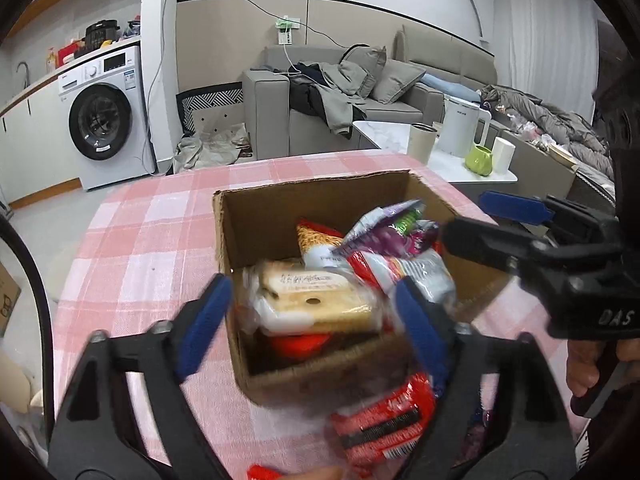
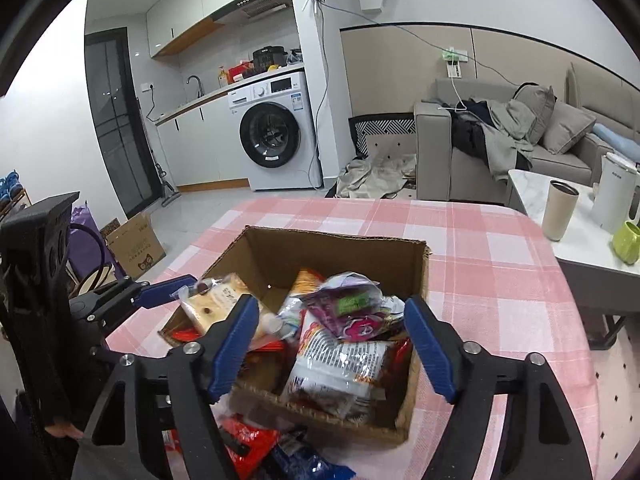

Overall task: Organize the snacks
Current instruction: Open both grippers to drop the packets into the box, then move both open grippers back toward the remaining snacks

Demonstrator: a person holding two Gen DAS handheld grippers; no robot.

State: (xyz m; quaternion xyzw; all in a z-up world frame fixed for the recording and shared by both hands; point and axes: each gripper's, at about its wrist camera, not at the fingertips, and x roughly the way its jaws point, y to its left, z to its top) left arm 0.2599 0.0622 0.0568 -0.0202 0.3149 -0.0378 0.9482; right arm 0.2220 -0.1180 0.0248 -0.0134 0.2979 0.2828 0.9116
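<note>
1. Left wrist view: The cardboard box (image 1: 320, 208) sits in the middle of the frame on the pink checked tablecloth (image 1: 152, 220). It is full of snacks.
2. The left gripper (image 1: 316, 328) has its blue fingers spread wide. Nothing is squeezed between them. A clear-wrapped cracker pack (image 1: 316, 300) lies in the box just past the fingertips.
3. A red snack bag (image 1: 384, 416) lies outside the box, at the bottom of the frame, near the box's front wall.
4. The right gripper (image 1: 508, 224) shows at the right edge. This view does not tell if it holds anything.
5. Right wrist view: The box (image 2: 340, 252) is in the middle again. The right gripper (image 2: 332, 340) has its fingers wide apart, holding nothing, above a white noodle bag (image 2: 340, 372) and a purple bag (image 2: 352, 312).
6. More snacks, a red packet (image 2: 248, 448) and a blue packet (image 2: 304, 464), lie at the bottom, outside the box.
7. To do this step well, I think each claw should go down to one loose bag, pinch its edge softly, and lift it over the box wall without bumping the box.
</note>
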